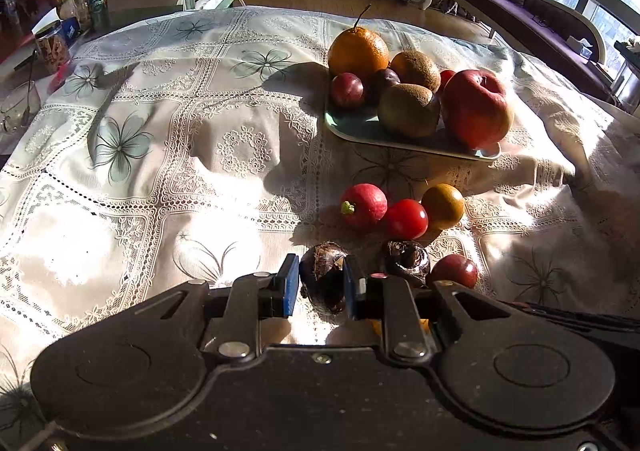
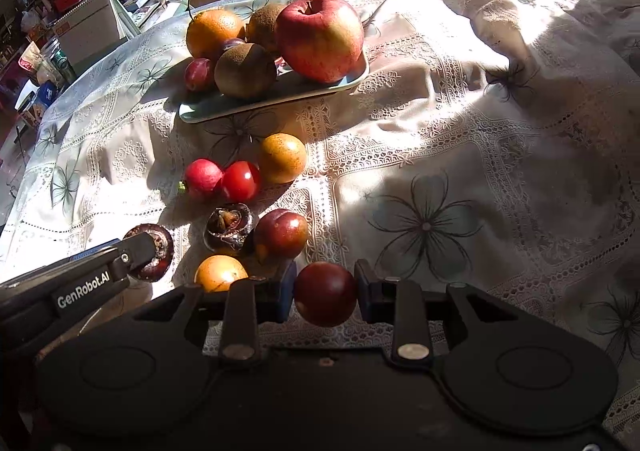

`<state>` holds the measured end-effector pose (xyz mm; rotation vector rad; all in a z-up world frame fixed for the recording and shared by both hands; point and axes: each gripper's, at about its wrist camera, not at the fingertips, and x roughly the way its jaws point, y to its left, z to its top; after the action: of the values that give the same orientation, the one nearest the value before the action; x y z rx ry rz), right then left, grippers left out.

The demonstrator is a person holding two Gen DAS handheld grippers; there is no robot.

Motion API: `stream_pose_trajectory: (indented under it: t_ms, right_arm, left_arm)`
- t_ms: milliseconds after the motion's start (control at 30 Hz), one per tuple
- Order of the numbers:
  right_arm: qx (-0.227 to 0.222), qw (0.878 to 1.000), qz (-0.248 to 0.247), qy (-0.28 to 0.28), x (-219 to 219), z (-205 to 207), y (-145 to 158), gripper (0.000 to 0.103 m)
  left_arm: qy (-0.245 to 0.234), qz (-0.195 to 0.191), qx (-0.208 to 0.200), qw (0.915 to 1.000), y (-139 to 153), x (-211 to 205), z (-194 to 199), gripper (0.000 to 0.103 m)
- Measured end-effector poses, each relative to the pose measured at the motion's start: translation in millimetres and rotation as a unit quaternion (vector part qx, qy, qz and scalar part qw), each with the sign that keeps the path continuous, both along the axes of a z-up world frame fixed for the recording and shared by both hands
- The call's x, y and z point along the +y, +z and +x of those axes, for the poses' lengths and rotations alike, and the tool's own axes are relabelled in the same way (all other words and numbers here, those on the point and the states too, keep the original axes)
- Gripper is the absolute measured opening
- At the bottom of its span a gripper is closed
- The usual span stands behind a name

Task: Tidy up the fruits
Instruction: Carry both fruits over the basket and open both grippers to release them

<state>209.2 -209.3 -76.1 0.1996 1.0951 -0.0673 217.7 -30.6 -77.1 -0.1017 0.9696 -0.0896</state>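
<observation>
The right gripper [image 2: 325,293] is clasping a plum [image 2: 325,294]; the left gripper [image 2: 154,257] is gripping a dark chestnut [image 2: 158,265] beside it.

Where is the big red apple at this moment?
The big red apple sits on the pale green tray, at its right end in both views, touching the kiwi beside it.
</observation>
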Motion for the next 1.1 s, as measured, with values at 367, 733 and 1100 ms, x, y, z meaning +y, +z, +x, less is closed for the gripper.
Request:
stream_pose_trajectory:
  t_ms: [367,733,1100]
  right_arm:
    - [-0.087,0.994,0.060,-0.013,-16.7,-44.3,90.1,0.033]
    - [-0.121,0.979,0.143,0.083,-26.4,-133.5,143.5,0.033]
    - [-0.046,0.990,0.069,0.112,-5.0,-176.0,85.6,0.033]
  left_arm:
    - [0.005,-0.001,-0.057,0.9984,92.9,13.8,-52.0,0.030]
    - [-0.057,-0.022,-0.051,0.9968,109.2,25.9,-131.3,0.030]
    - [-0.055,-0.012,0.007,0.9984,61.3,17.4,-163.1,0.018]
